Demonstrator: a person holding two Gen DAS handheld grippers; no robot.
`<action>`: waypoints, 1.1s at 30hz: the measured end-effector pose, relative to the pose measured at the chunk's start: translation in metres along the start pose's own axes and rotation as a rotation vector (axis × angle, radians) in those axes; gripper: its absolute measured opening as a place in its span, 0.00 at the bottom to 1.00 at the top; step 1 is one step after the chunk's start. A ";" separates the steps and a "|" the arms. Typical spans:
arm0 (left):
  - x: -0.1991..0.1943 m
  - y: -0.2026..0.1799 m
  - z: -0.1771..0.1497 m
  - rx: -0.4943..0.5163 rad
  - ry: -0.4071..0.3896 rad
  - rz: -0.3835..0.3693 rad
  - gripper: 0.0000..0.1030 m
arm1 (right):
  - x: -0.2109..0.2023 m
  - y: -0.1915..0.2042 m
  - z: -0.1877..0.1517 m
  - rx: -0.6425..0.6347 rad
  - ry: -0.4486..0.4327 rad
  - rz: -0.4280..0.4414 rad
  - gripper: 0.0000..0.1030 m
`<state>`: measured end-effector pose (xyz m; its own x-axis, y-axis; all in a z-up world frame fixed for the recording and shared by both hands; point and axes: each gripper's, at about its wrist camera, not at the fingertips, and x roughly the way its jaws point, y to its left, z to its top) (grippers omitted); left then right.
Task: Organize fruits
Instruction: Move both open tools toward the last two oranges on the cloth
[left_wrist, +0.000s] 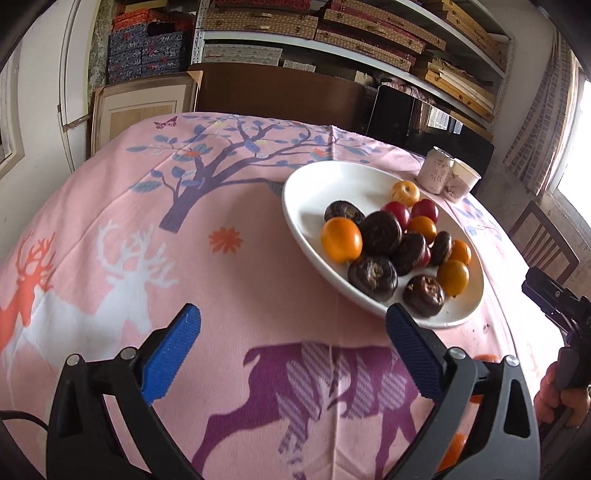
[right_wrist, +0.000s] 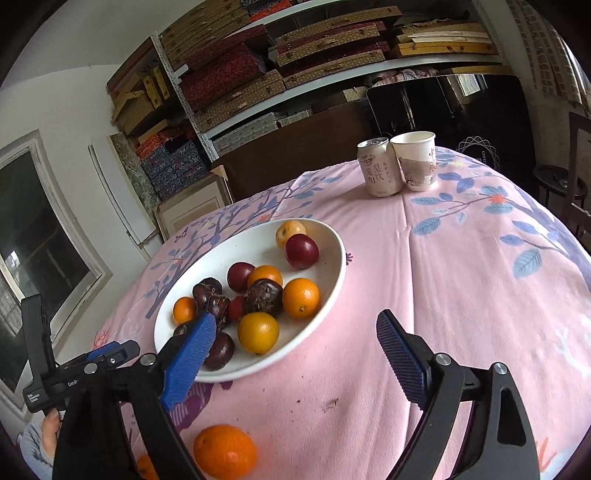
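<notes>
While the left gripper (left_wrist: 293, 332) is hovering over the pink deer-print tablecloth (left_wrist: 110, 229) in the left wrist view, its blue-padded jaws are standing wide apart with nothing between them. Just ahead and to the right, the shallow white ceramic plate (left_wrist: 314, 184) is holding a heap of round orange fruits (left_wrist: 341, 239), glossy red plums (left_wrist: 397, 214) and dark wrinkled brown fruits (left_wrist: 373, 277). These small fruits are looking light, smooth and prone to rolling; the dark ones are probably softer, so a gentle squeeze across the widest middle is likely suiting them best.

Turning to the right wrist view, the right gripper (right_wrist: 295, 328) is also standing spread open and empty, its left pad crossing in front of the plate's near rim (right_wrist: 332, 273). One loose round orange fruit on the cloth (right_wrist: 224, 451) is lying near the bottom edge, well apart from the plate, with part of another orange showing beside it. It is looking firm-skinned but slippery, so the pads should be closing level on its equator. A white drink can (right_wrist: 378, 168) and white paper cup (right_wrist: 415, 160) are standing touching at the far side.
</notes>
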<state>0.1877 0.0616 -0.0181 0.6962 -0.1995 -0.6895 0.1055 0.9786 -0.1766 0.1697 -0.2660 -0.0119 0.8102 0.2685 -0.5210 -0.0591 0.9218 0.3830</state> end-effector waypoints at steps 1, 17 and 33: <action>-0.003 0.000 -0.005 0.000 0.004 -0.001 0.95 | -0.003 0.000 -0.005 0.000 0.005 -0.005 0.91; -0.027 -0.035 -0.046 0.167 0.014 0.063 0.95 | -0.007 -0.003 -0.021 0.014 0.046 -0.033 0.94; -0.028 -0.038 -0.048 0.182 0.015 0.088 0.95 | -0.001 0.053 -0.047 -0.265 0.178 0.027 0.94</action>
<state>0.1304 0.0278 -0.0262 0.6980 -0.1120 -0.7073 0.1724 0.9849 0.0141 0.1383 -0.2042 -0.0262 0.6930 0.3172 -0.6474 -0.2480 0.9481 0.1991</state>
